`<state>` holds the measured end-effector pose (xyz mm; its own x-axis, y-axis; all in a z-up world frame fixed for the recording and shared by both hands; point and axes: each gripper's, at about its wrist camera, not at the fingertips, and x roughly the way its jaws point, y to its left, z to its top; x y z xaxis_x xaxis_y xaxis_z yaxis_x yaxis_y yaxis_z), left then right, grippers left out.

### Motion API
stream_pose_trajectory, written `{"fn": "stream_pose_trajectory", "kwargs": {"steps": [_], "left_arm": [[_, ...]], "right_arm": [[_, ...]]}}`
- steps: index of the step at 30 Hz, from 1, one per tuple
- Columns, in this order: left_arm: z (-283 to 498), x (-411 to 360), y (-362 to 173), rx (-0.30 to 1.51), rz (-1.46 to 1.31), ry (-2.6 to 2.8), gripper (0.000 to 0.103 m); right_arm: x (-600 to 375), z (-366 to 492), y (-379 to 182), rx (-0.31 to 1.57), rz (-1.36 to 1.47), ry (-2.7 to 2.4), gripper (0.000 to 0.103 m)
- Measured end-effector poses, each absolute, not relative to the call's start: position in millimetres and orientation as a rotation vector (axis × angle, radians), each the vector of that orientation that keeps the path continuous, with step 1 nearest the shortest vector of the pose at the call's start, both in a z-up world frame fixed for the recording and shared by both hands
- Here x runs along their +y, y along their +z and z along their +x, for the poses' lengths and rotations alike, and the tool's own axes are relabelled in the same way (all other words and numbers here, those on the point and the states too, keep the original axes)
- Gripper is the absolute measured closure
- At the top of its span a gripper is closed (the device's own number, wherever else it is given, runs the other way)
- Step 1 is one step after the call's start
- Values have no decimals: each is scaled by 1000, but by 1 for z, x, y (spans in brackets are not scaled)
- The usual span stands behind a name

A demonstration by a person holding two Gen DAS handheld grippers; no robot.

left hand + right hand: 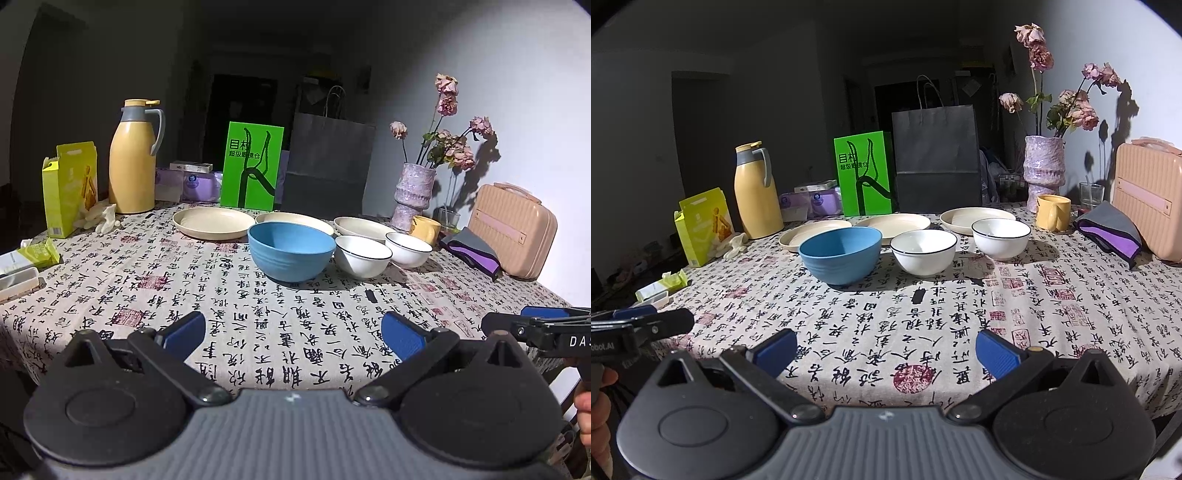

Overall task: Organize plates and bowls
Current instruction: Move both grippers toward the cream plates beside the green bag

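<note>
A blue bowl (291, 251) (840, 254) stands mid-table on the calligraphy tablecloth. Two white bowls with dark rims sit to its right: one near (362, 255) (923, 252), one farther right (409, 249) (1001, 238). Behind them lie three cream plates, left (212, 221) (812, 230), middle (295, 218) (894, 223) and right (364, 226) (971, 218). My left gripper (293, 332) hovers open over the table's near edge, holding nothing. My right gripper (886, 350) is open too, well short of the bowls. Each shows at the other view's edge, right gripper (532, 325), left gripper (646, 325).
At the back stand a yellow thermos (133, 158), a green bag (251, 166), a dark paper bag (328, 162) and a vase of dried flowers (413, 192). A yellow mug (1052, 212), folded cloth (1108, 232) and pink case (1148, 206) sit right. A yellow box (70, 188) stands left.
</note>
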<state>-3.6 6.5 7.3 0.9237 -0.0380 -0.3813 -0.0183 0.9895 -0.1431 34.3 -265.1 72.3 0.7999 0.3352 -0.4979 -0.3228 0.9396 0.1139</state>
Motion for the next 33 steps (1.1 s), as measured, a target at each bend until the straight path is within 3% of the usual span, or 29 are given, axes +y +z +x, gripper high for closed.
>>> {"fn": "stream_pose_trajectory", "kwargs": {"steps": [33], "left_arm": [[82, 50, 25, 404, -205, 51, 0]], "right_arm": [[-227, 146, 85, 562, 46, 429, 0]]}}
